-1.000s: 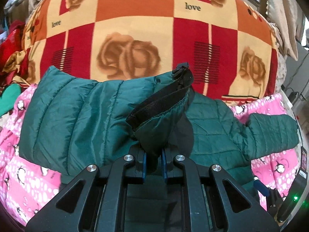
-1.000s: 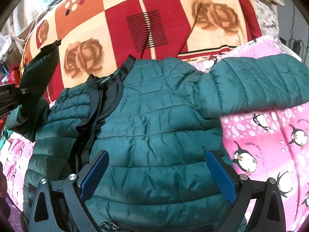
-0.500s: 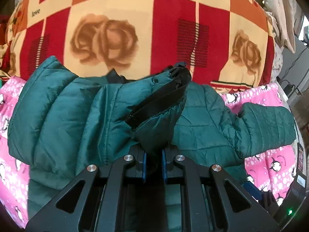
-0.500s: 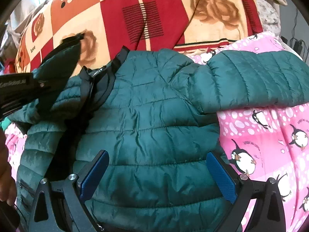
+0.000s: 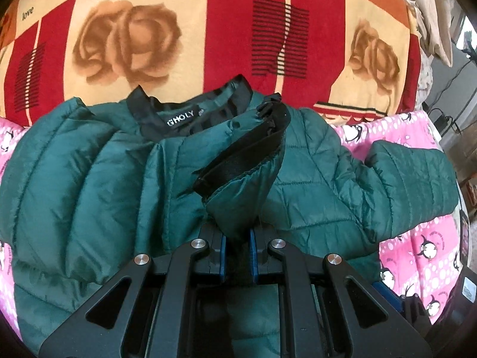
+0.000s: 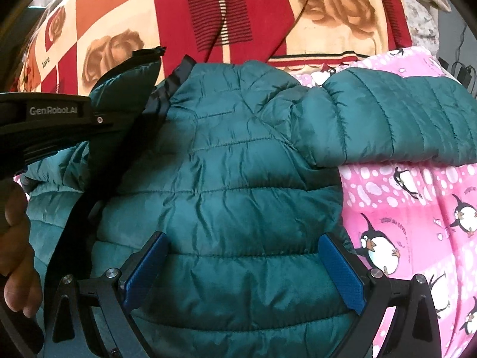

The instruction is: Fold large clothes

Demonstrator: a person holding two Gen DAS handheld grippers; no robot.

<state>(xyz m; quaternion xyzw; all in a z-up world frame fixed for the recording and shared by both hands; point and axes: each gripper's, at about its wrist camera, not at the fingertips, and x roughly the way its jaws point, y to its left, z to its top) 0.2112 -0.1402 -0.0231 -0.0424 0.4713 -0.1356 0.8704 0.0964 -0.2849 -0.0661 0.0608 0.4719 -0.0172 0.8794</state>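
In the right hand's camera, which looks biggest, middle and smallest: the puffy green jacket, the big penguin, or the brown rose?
1. Puffy green quilted jacket, far biggest.
2. Brown rose printed on the checked blanket.
3. Black-and-white penguin on the pink sheet.
Rose and penguin look close; the penguin is nearer, so that order's unsure.

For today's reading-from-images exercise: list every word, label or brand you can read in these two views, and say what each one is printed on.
"HOLY": white letters on the black neck label of the green jacket; a mark before the H is unclear.
"love": on the rose-patterned blanket, again in the right wrist view.
"GenRobot.AI": on the left claw's body.
Faint print beside the penguins on the pink sheet: too blurred.
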